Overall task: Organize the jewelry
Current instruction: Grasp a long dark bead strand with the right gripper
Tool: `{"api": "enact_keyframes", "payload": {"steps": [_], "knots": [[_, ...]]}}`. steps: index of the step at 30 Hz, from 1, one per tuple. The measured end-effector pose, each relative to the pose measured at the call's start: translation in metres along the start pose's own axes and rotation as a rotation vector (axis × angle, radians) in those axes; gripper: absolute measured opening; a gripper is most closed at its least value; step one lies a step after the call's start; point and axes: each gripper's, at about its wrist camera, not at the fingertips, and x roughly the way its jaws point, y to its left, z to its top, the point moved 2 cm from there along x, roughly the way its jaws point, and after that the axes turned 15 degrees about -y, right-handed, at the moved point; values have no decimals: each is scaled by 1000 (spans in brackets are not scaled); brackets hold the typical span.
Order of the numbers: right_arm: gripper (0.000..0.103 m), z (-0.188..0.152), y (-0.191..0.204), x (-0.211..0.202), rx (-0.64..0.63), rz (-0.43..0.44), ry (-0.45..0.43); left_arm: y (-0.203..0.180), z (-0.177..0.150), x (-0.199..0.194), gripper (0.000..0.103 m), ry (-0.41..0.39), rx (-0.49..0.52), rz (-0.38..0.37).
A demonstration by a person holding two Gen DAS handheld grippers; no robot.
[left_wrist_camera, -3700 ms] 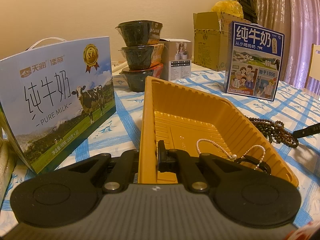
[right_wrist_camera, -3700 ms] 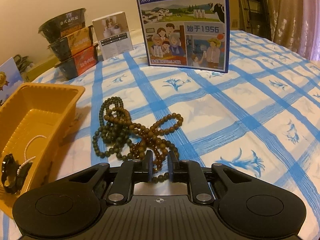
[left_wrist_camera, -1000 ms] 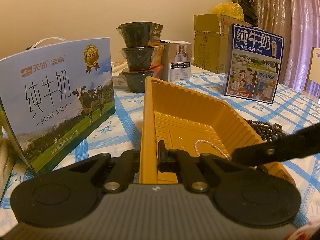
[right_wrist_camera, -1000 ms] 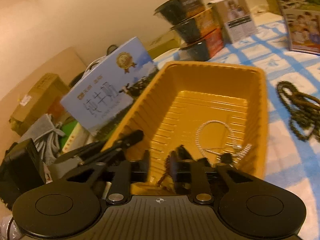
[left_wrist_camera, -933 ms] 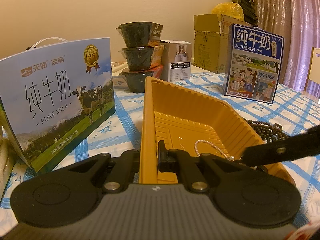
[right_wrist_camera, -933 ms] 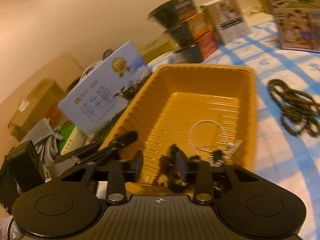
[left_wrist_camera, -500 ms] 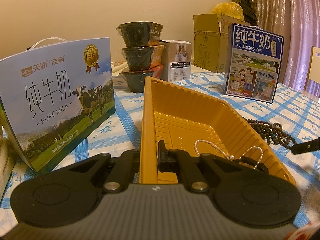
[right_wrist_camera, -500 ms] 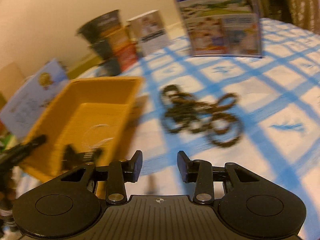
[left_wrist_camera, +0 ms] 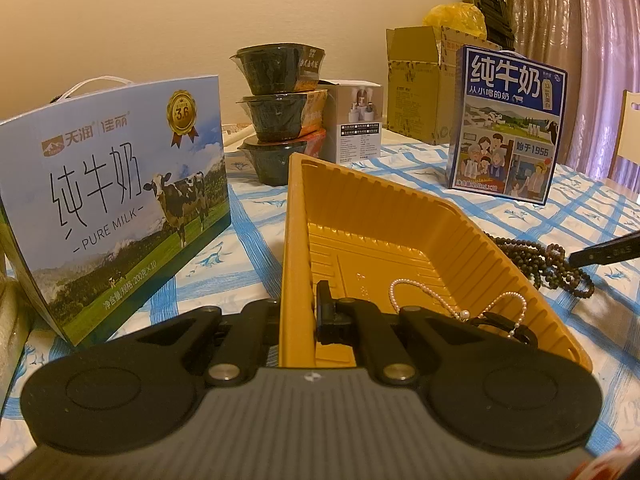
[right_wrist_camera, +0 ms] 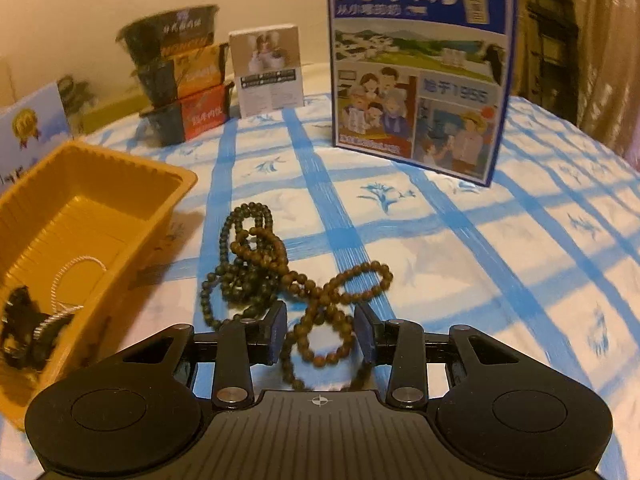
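A yellow plastic tray lies on the checked cloth, and my left gripper is shut on its near wall. Inside the tray lie a pearl strand and a dark bracelet. To the right of the tray lies a tangle of dark green and brown bead strings. My right gripper hangs low over the near end of that tangle. It is open, and a loop of brown beads lies between its fingers without the pads pressing on it. One right finger shows at the edge of the left wrist view.
A large milk carton stands left of the tray. A blue milk box stands behind the beads. Stacked dark bowls, a small white box and a cardboard box stand at the back.
My right gripper left the tray, swung right and came down over the bead tangle with its jaws wider apart. The left gripper and the tray did not move.
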Motion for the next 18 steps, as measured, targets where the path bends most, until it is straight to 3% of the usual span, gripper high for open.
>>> {"api": "enact_keyframes", "payload": {"steps": [8, 12, 14, 18], "knots": [[38, -4, 1, 33, -66, -1, 50, 0, 1, 1, 4, 0, 5, -3], [13, -3, 1, 35, -98, 3, 43, 0, 1, 1, 4, 1, 5, -3], [8, 1, 1, 29, -115, 5, 28, 0, 1, 1, 5, 0, 7, -5], [7, 21, -5, 7, -111, 0, -35, 0, 1, 1, 5, 1, 3, -5]]}}
